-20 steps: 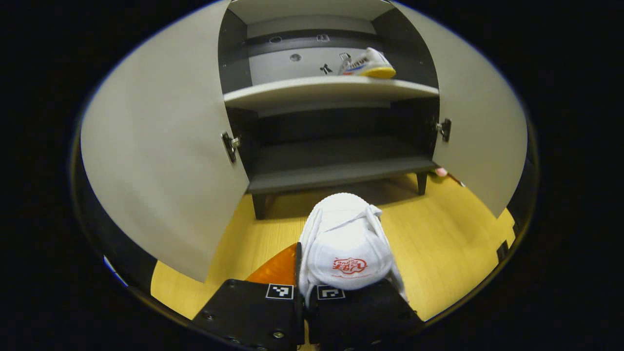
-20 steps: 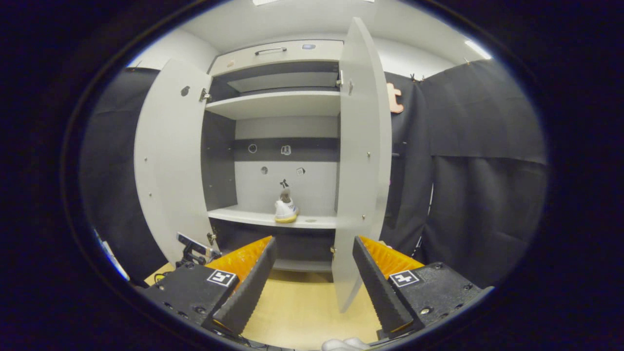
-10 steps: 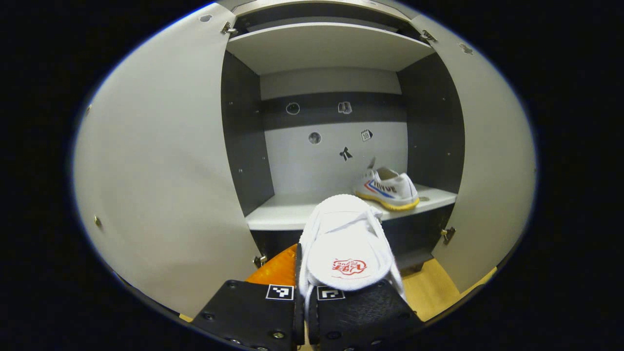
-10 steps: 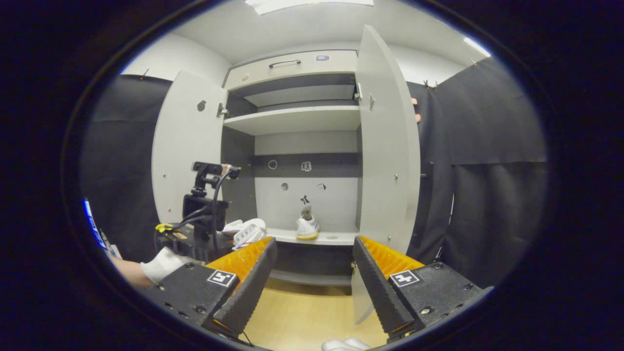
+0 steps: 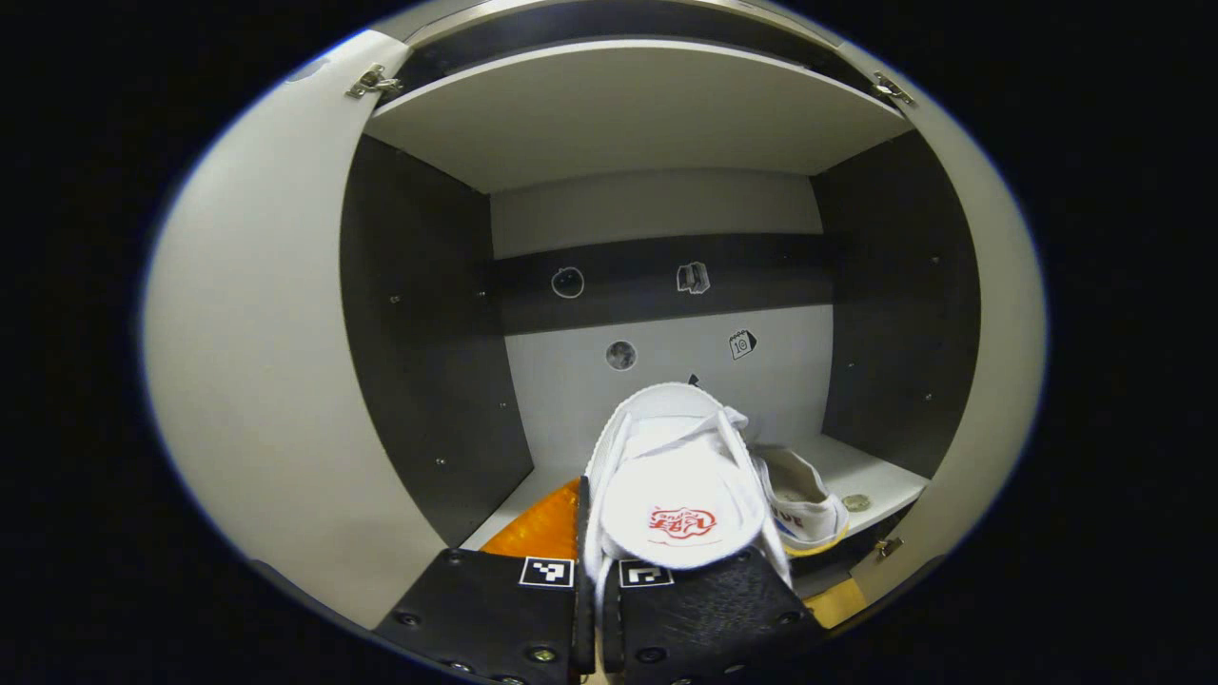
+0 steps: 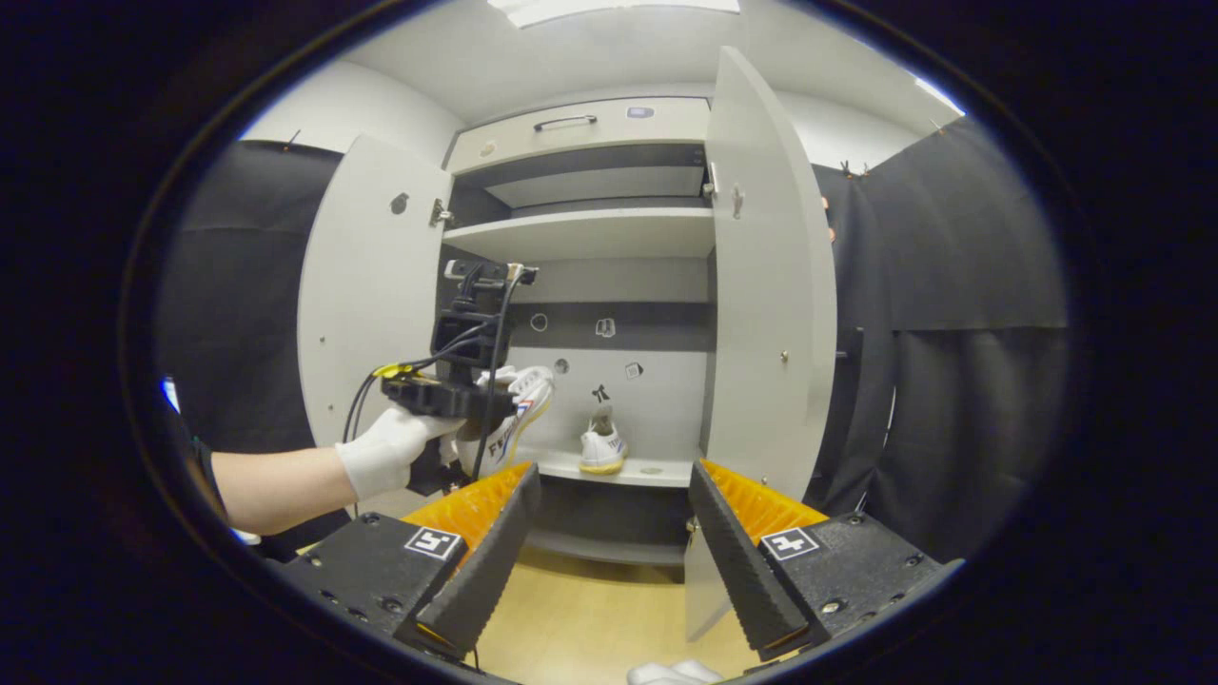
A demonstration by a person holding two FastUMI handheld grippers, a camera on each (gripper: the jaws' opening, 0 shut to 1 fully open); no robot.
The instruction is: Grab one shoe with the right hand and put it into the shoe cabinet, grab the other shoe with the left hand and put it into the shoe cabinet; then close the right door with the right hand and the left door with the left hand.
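Note:
My left gripper is shut on the rim of a white shoe, held up in front of the open shoe cabinet at the level of its middle shelf. The other white shoe, with a yellow sole, rests on that shelf just right of the held one. In the right gripper view a gloved hand carries the left gripper with the held shoe in the cabinet's opening, left of the shelved shoe. My right gripper is open with nothing in it, back from the cabinet.
Both cabinet doors stand wide open: the left door and the right door. An upper shelf and a drawer lie above. The yellow wood floor runs below, with black cloth walls around.
My left gripper has risen from floor level and moved forward with the shoe, up to the middle shelf. The right gripper has barely moved and stays open.

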